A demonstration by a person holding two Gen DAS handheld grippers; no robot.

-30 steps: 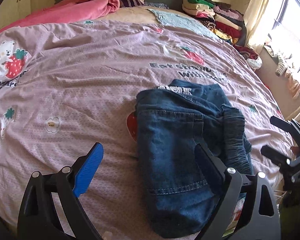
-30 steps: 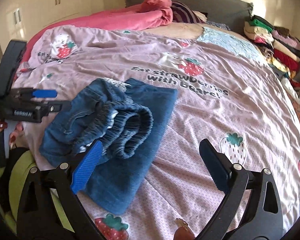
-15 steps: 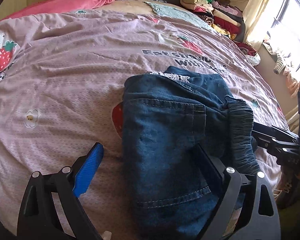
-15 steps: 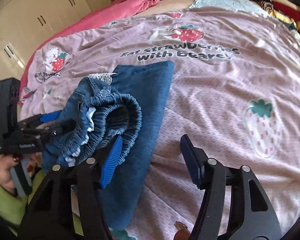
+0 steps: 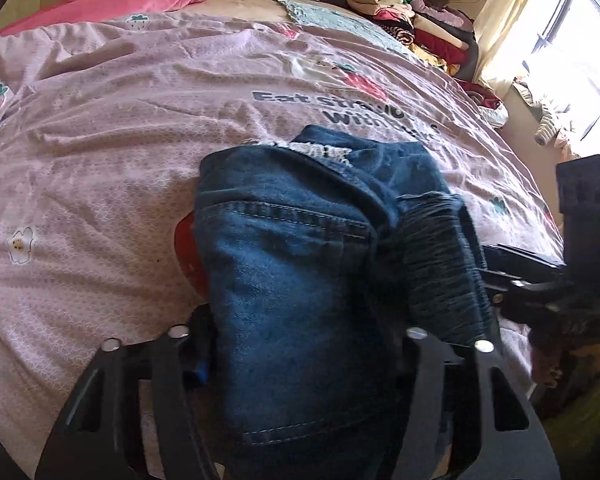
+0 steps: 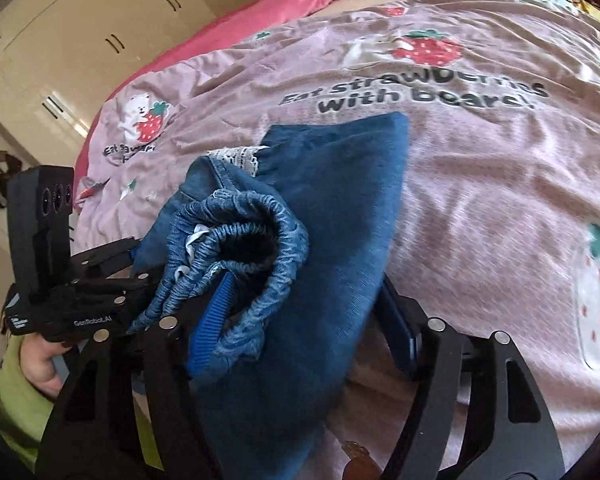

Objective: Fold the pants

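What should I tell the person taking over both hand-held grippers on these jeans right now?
Left hand-held gripper: jaws have just been closing, now pressing the near end of the folded jeans.
Right hand-held gripper: jaws astride the jeans' edge beside the elastic waistband, one pad tucked into it; grip unclear, jaws reopened slightly.
Jeans lie in a folded bundle at the near edge of the pink bedspread.
Done: legs already folded over.
Left: probably lift, finish or neaten the fold.

Sunlight glares through the window; fisheye edges curve and darken, slightly blurred.
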